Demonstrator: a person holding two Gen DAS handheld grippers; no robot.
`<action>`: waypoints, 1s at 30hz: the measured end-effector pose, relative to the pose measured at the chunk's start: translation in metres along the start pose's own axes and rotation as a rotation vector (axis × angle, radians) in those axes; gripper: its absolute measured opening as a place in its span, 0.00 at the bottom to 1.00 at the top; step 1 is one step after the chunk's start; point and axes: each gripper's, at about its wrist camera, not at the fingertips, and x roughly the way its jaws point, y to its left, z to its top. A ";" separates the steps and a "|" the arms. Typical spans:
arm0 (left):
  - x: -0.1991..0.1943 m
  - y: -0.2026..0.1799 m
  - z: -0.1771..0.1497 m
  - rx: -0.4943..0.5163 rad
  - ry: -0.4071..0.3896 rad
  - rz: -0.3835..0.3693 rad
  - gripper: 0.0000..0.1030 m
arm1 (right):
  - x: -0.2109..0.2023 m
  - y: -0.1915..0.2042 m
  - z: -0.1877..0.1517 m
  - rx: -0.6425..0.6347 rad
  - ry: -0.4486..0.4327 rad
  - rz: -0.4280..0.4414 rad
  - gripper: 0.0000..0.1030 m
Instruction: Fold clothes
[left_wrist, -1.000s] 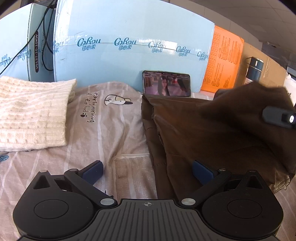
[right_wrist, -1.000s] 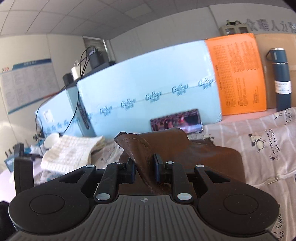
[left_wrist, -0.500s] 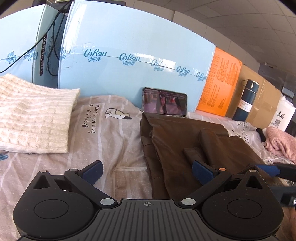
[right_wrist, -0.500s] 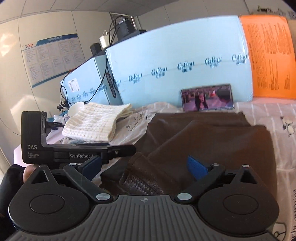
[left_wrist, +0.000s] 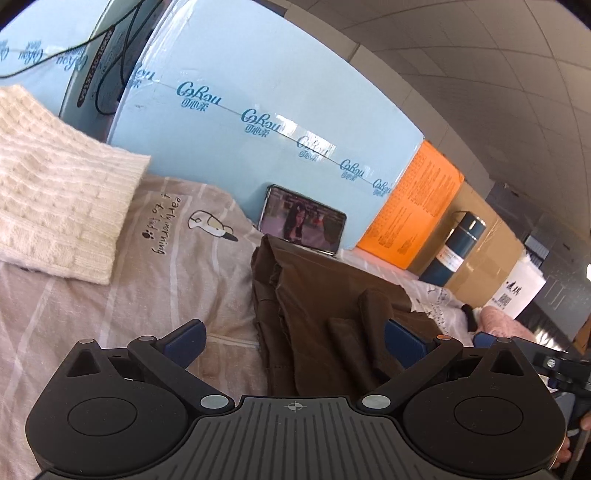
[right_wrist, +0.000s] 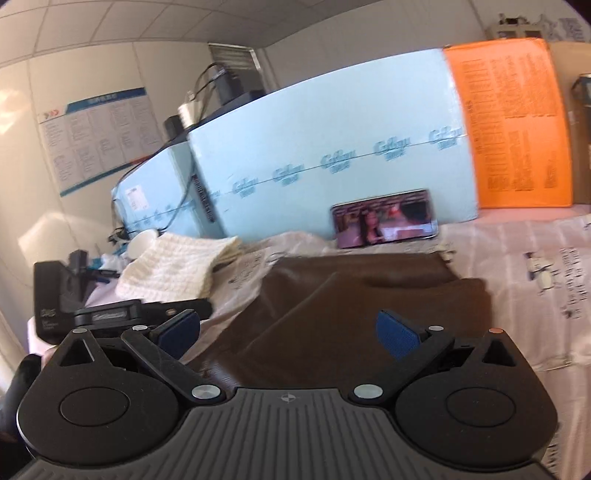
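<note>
One cream sweater (left_wrist: 55, 184) lies far left of the spread, empty left claw (left_wrist: 293, 341). One brown garment (left_wrist: 325, 306) lies folded just ahead between both released claws; one phone (left_wrist: 303, 225) stands beyond; right claw (right_wrist: 290, 330) holds nothing.

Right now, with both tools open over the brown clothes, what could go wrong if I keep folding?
1. The phone leans upright just behind the brown garment; a tugged far edge might topple it.
2. A loose flap sticks up on the garment, so the next fold may trap a lump.
3. The left tool and right tool sit close together and could collide.
</note>
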 end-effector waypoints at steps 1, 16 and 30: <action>0.001 0.002 0.000 -0.027 0.010 -0.023 1.00 | -0.003 -0.010 0.003 0.019 -0.012 -0.040 1.00; 0.020 0.004 -0.003 -0.094 0.148 -0.053 1.00 | 0.019 -0.094 -0.011 0.359 0.185 -0.130 1.00; 0.055 -0.006 0.009 -0.116 0.306 -0.137 1.00 | 0.035 -0.104 -0.008 0.412 0.212 0.045 1.00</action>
